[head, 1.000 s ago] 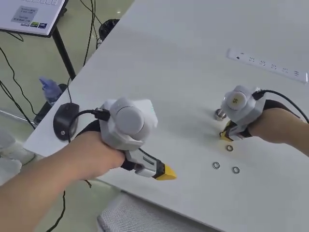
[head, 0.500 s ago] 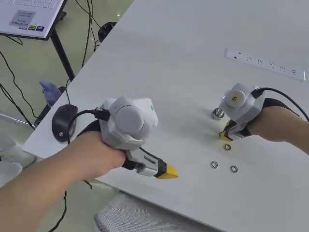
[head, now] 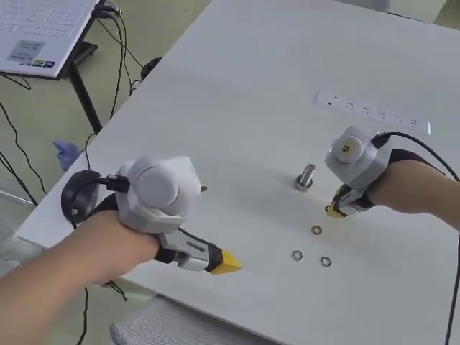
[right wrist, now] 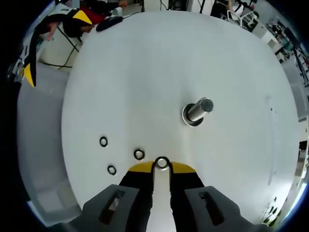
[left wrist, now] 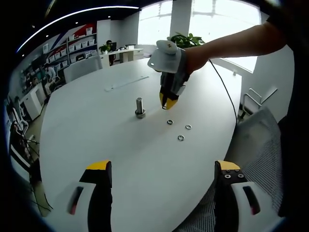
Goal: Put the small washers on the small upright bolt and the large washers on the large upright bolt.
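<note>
One washer (right wrist: 162, 163) is pinched by its edge between the nearly closed jaws of the right hand-held gripper (right wrist: 162, 168). It is near the upright bolt (right wrist: 198, 110), off to one side and not yet over the bolt's top. The left hand-held gripper (left wrist: 162, 169) has its jaws spread wide with nothing between them, and it is well back from the bolt at the worktop's (head: 237, 108) near edge.

Risks, as judged:
- The grip is on a thin rim only, so a tilt or a brush against the bolt could flip the washer out.
- If the hole comes down off-centre, the washer may cock on the bolt's top.
- The bolt appears to stand on its own head, so a sideways nudge could topple it.
- One bolt is in view, and whether this washer matches its size cannot be told.

Surroundings: three loose washers (head: 297, 255) lie flat on the person's side of the bolt, and a power strip (head: 374, 113) lies well beyond it. A laptop (head: 36, 29) sits off the worktop, far from the bolt. The path from the washer to the bolt is clear.
</note>
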Demonstrator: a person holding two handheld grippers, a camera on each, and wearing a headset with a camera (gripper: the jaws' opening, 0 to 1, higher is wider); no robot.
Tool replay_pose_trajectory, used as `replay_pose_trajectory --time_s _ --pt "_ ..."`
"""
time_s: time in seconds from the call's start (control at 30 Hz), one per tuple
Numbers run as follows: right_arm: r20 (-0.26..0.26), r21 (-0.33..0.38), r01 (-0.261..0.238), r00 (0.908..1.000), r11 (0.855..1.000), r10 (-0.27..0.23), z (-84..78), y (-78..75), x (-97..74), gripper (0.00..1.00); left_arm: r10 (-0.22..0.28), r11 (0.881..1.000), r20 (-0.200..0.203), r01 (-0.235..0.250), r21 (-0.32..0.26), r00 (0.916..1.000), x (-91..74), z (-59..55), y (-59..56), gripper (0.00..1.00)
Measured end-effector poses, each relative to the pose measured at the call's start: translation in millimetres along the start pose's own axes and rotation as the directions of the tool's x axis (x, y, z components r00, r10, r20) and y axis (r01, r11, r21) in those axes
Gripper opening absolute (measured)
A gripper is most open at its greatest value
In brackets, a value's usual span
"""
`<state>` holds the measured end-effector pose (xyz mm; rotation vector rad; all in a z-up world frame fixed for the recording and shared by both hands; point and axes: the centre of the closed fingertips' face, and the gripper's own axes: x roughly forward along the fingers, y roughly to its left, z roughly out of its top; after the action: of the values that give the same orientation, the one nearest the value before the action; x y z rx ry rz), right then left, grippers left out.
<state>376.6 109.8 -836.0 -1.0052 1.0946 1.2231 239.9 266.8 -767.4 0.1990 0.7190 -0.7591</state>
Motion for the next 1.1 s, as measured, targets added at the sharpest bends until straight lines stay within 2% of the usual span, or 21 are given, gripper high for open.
replay_pose_trajectory --time_s 0.1,0.37,0.57,0.7,1.1 --pt "0.012 0.002 0.007 0.9999 1.000 -0.007 2.2 -2.9 -5.3 0.12 0.004 1.000 0.014 -0.003 -0.023 0.9999 0.9 2.0 -1.2 0.88" --pt "0.028 -0.008 0.019 0.9994 1.000 -0.019 13.0 -16.3 -21.0 0.12 0.021 1.000 0.008 -0.021 -0.013 0.9997 0.5 2.9 -0.6 0.90" --pt "0.047 0.010 0.038 0.9982 0.999 -0.038 13.5 -27.6 -33.2 0.12 0.027 1.000 0.005 -0.027 -0.010 0.9996 -3.8 0.8 -1.9 0.89" --pt "0.051 0.019 0.060 0.9968 0.998 -0.061 6.9 -42.2 -39.6 0.12 0.029 1.000 0.007 -0.029 -0.011 0.9995 -6.9 -1.1 -3.3 0.89" --pt "0.050 0.078 0.108 0.9924 0.991 -0.112 -22.6 -66.1 -59.1 0.12 0.016 1.000 -0.009 -0.016 -0.008 0.9998 -5.5 -4.5 -9.4 0.89"
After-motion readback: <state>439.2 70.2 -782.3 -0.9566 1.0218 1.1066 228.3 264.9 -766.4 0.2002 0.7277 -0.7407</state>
